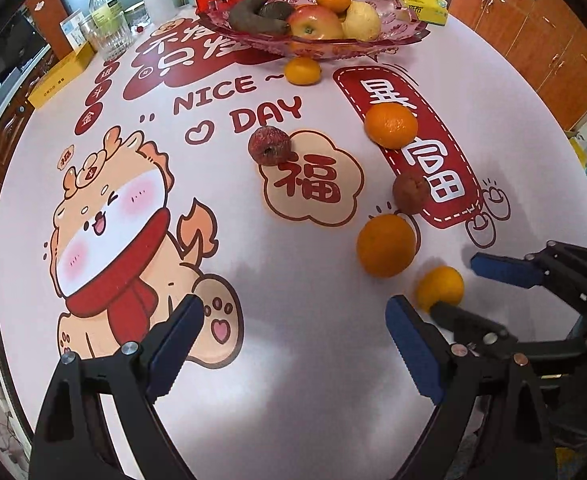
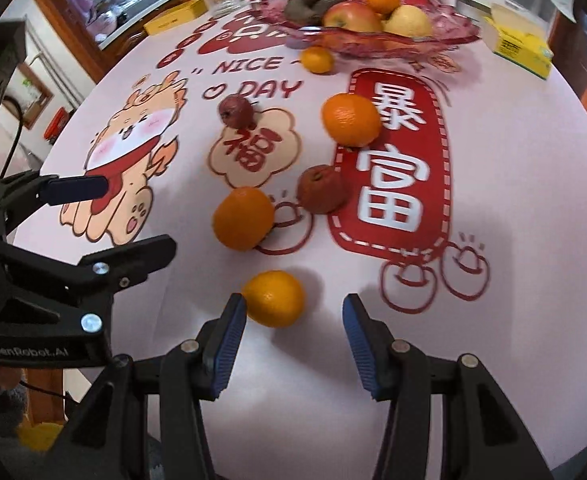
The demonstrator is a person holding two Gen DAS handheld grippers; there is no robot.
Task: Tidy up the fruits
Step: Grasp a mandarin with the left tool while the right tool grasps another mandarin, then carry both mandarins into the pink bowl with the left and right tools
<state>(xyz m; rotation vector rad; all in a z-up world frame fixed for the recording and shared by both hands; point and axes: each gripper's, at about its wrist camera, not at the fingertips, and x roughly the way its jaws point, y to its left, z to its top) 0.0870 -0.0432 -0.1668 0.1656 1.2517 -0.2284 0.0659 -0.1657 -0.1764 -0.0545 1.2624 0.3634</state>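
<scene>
The nearest mandarin [image 2: 274, 298] lies loose on the tabletop [image 2: 293, 420] near its front edge, just ahead of the right gripper [image 2: 294, 348], whose spread, empty jaws frame it slightly left of centre. The left gripper [image 1: 295, 350], likewise agape, hovers farther left; the fruit bowl [image 2: 445, 36] sits by the far edge.

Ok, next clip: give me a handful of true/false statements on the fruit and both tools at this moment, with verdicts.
1. The right tool is shut on an orange. False: it is open, with the nearest orange just ahead of its fingers.
2. The left tool is open and holds nothing. True.
3. The glass fruit bowl holds no fruit. False: it holds an apple and other fruit.
4. A small orange lies on the table right in front of the bowl. True.
5. Two dark reddish fruits lie loose on the tablecloth. True.
</scene>
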